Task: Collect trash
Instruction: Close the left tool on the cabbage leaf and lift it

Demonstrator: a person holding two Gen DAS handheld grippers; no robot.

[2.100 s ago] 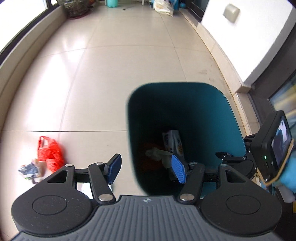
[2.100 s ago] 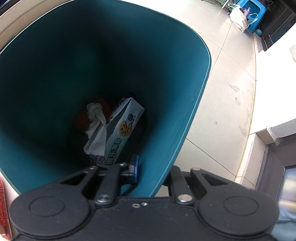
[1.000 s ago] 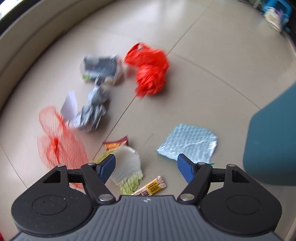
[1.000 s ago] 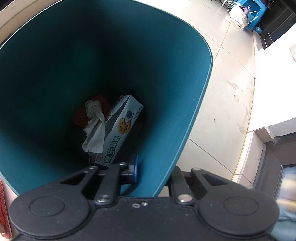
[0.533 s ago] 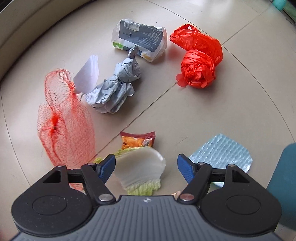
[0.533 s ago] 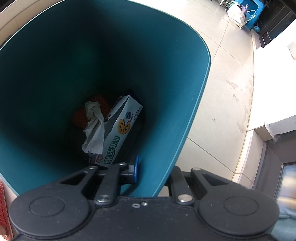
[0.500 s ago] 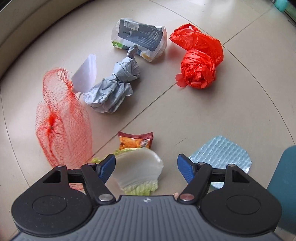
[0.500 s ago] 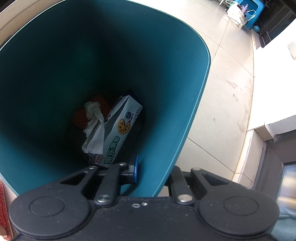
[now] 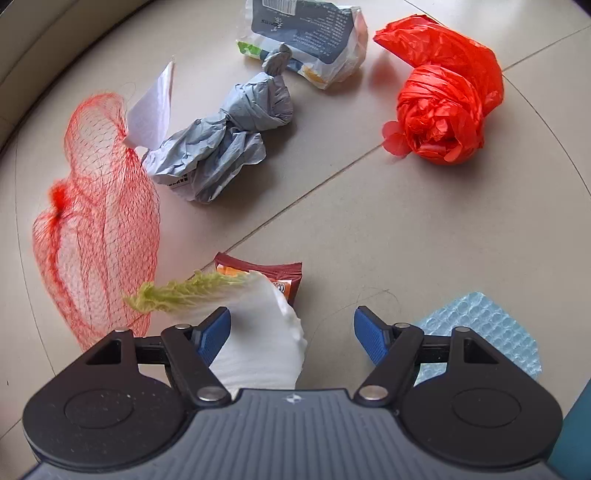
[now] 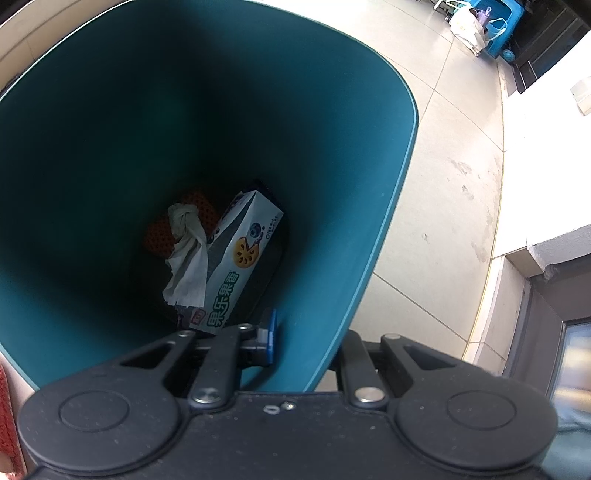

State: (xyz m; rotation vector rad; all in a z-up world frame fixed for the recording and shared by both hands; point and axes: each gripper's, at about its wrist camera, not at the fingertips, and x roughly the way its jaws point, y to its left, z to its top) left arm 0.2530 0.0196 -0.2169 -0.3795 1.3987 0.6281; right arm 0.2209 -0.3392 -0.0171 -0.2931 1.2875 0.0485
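My left gripper point(image 9: 292, 330) is open, low over the floor trash. A white cabbage leaf point(image 9: 258, 332) with a green frilly edge lies between its fingers, against the left pad. A small snack wrapper point(image 9: 275, 275) lies just beyond it. Further off lie a red net bag point(image 9: 96, 236), a crumpled grey bag point(image 9: 225, 144), a printed food packet point(image 9: 306, 40), a red plastic bag point(image 9: 439, 107) and a blue bubble-wrap piece point(image 9: 484, 328). My right gripper point(image 10: 306, 341) is shut on the rim of the teal bin point(image 10: 384, 206), which holds a carton point(image 10: 236, 258) and a tissue point(image 10: 186, 254).
Beige tiled floor point(image 9: 406, 229) surrounds the trash. A low ledge point(image 9: 44, 48) runs along the far left. A white wall step point(image 10: 546, 155) stands right of the bin, with a blue stool and bags point(image 10: 484, 26) far behind.
My left gripper has swung away from the bin and dropped lower and nearer the trash pile; the cabbage leaf now sits between its fingers. The right gripper and the bin have stayed still.
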